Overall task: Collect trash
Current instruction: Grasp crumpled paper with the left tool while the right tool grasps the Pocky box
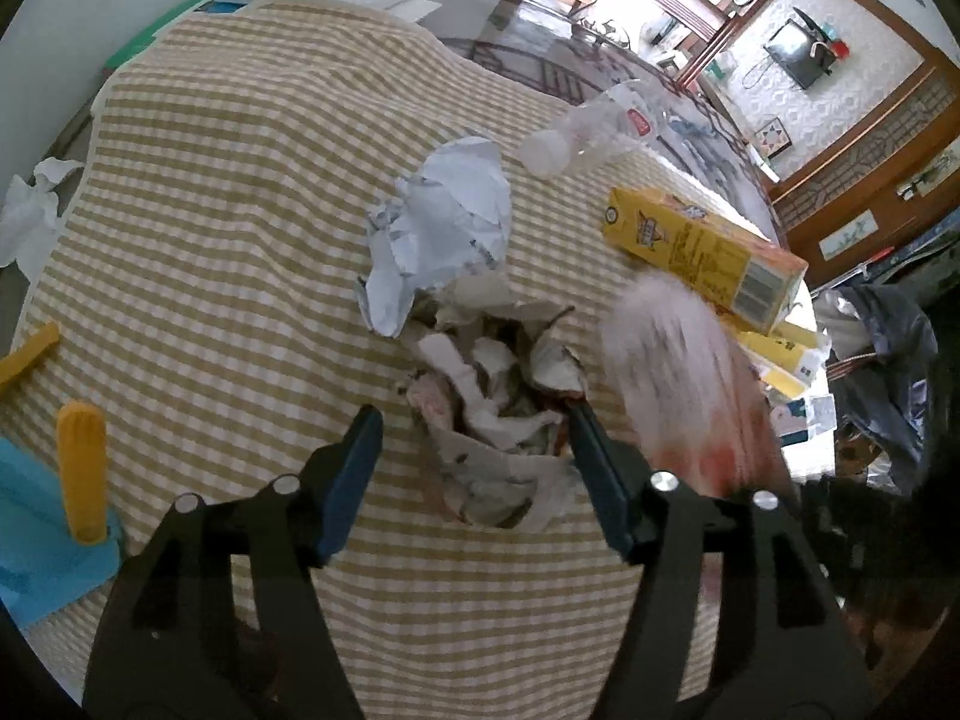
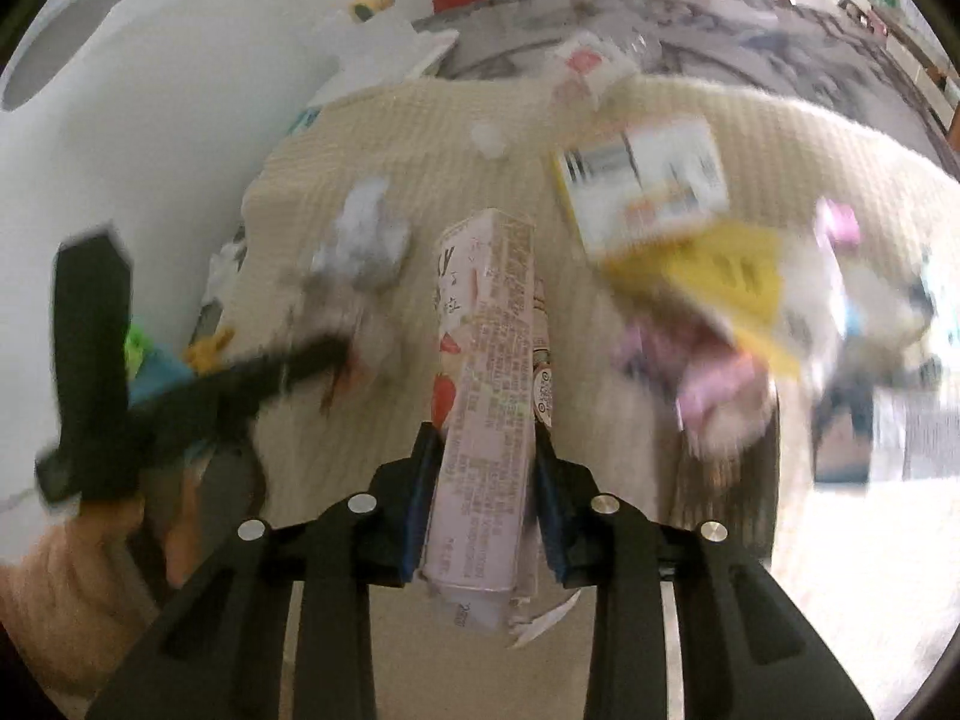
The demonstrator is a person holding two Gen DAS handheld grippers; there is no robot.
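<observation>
My left gripper (image 1: 474,414) is open, its jaws on either side of a heap of crumpled paper scraps (image 1: 492,414) on the striped tablecloth (image 1: 228,192). Behind the heap lie a crumpled white paper ball (image 1: 444,228), a clear plastic bottle (image 1: 594,132) and a yellow carton (image 1: 702,246). A blurred pink carton (image 1: 678,378) passes at the right. My right gripper (image 2: 486,444) is shut on that pink carton (image 2: 486,396) and holds it above the table. The left gripper (image 2: 198,378) shows blurred at the left of the right wrist view.
A second yellow carton (image 1: 780,354) lies at the table's right edge, with a dark trash bag (image 1: 888,360) beyond it. Yellow clips (image 1: 81,474) on a blue object (image 1: 42,558) sit at the left. Tissue (image 1: 30,210) lies off the far left edge.
</observation>
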